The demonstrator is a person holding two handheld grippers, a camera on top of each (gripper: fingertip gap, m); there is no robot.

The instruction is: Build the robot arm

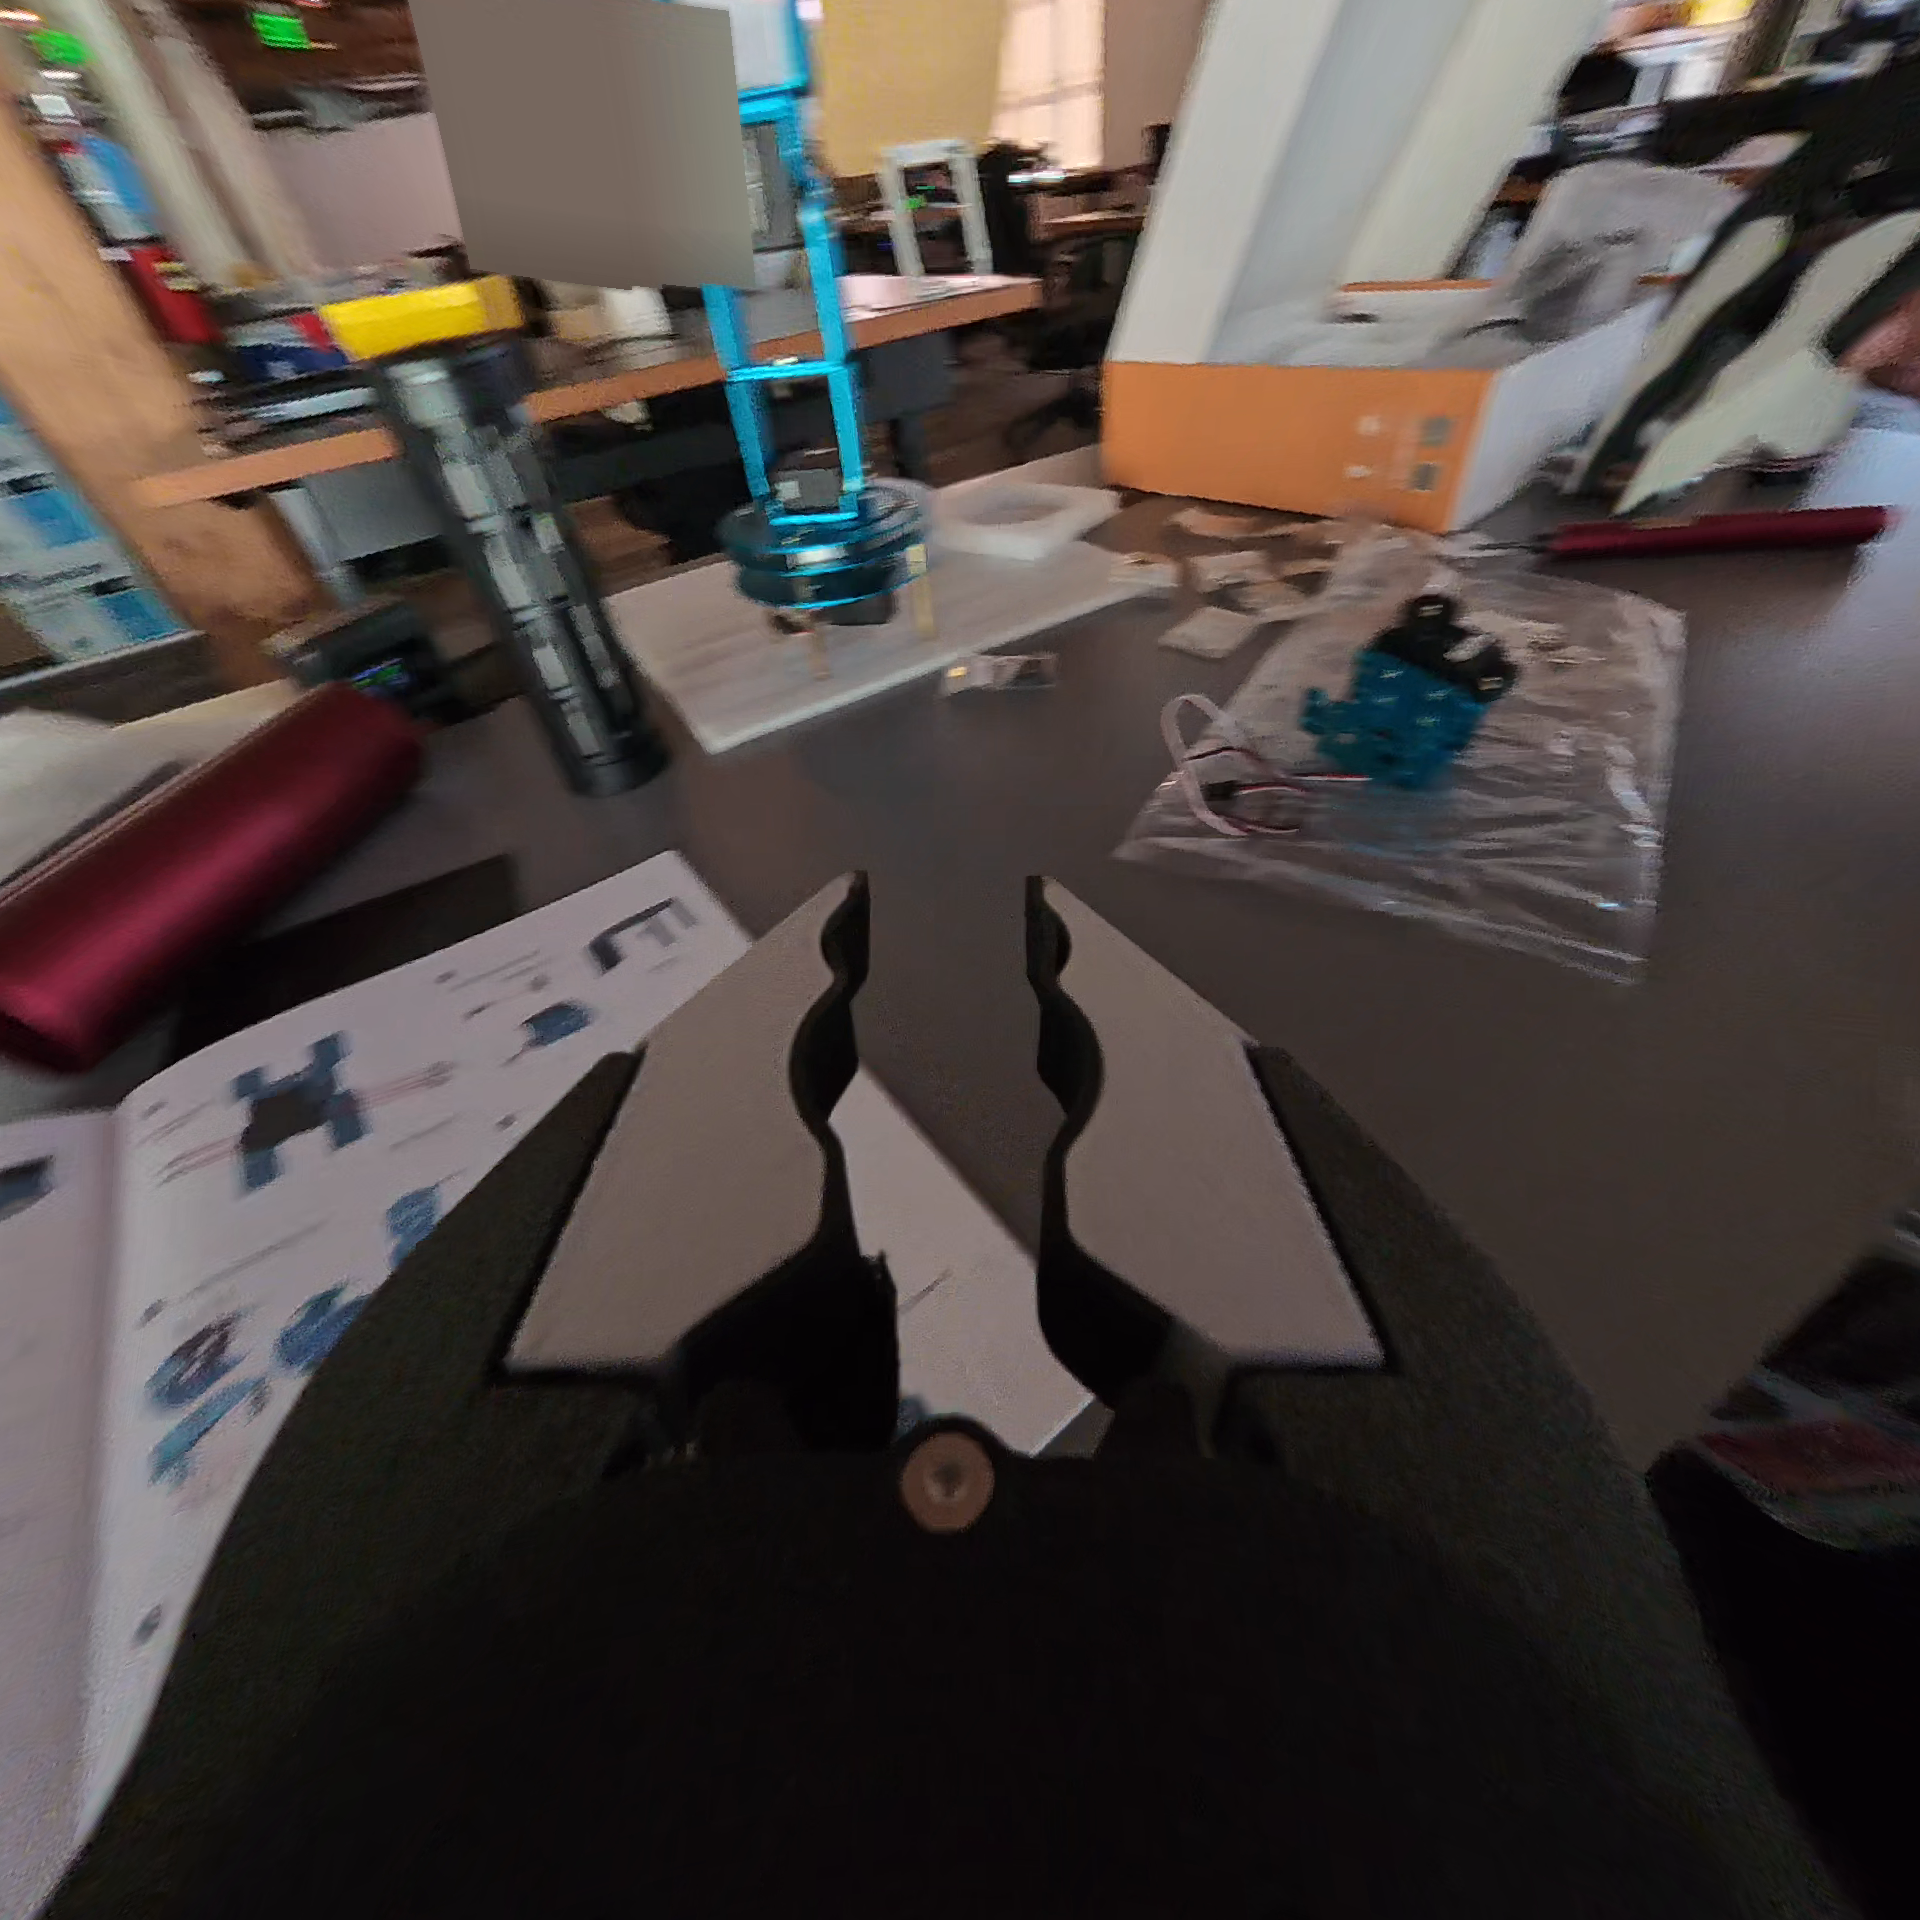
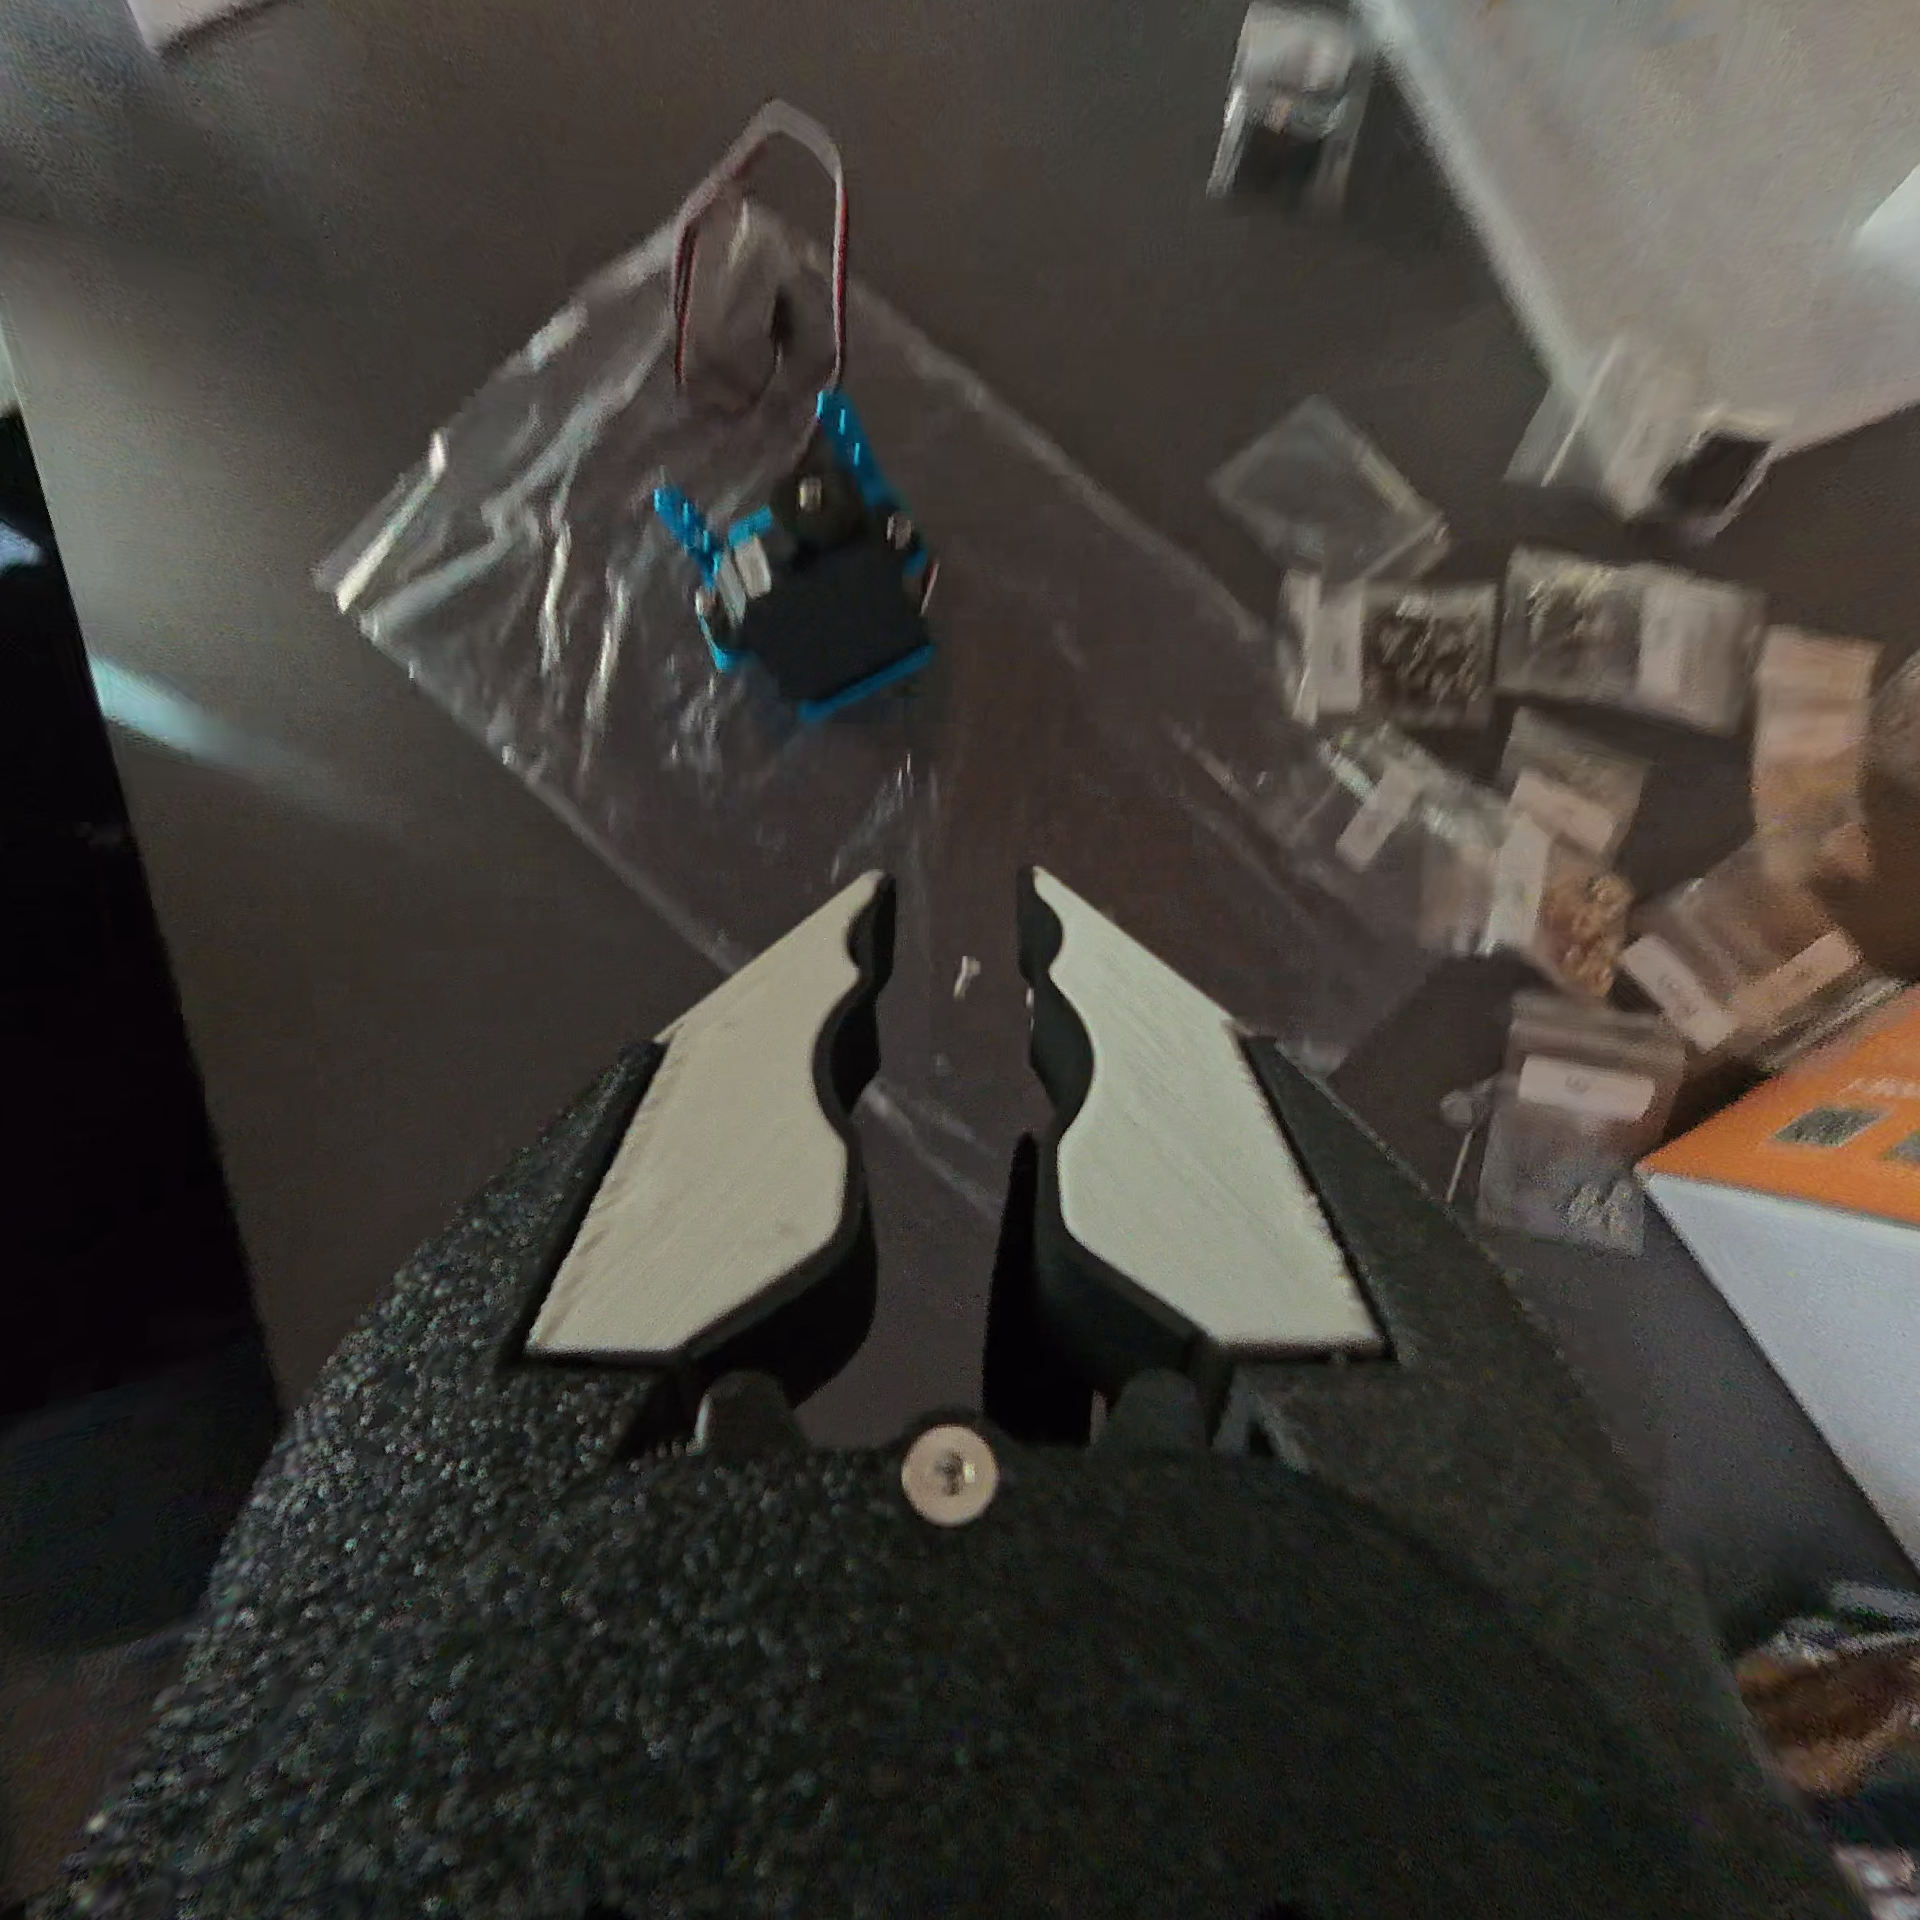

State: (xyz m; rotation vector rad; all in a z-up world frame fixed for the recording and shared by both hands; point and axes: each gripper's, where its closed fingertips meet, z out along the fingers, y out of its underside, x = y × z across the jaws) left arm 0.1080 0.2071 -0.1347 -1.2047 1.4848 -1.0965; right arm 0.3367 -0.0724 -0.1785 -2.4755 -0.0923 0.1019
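While both tools are hanging with jaws apart and gripping nothing, the right gripper (image 2: 956,883) is hovering nearer the blue servo bracket (image 2: 805,613), which is sitting straight ahead on the clear plastic bag (image 2: 499,540); the left gripper (image 1: 945,894) is lying farther from the bracket, over the open manual (image 1: 312,1143).

Both grippers (image 1: 945,894) (image 2: 961,883) apparently ajar, empty

- A servo bracket (image 1: 1397,707) sat on a plastic bag (image 1: 1455,831) on the bench (image 1: 1039,790).
- An open booklet (image 1: 312,1143) lay left of the bag.
- A box (image 1: 1299,436) stood behind the bag.
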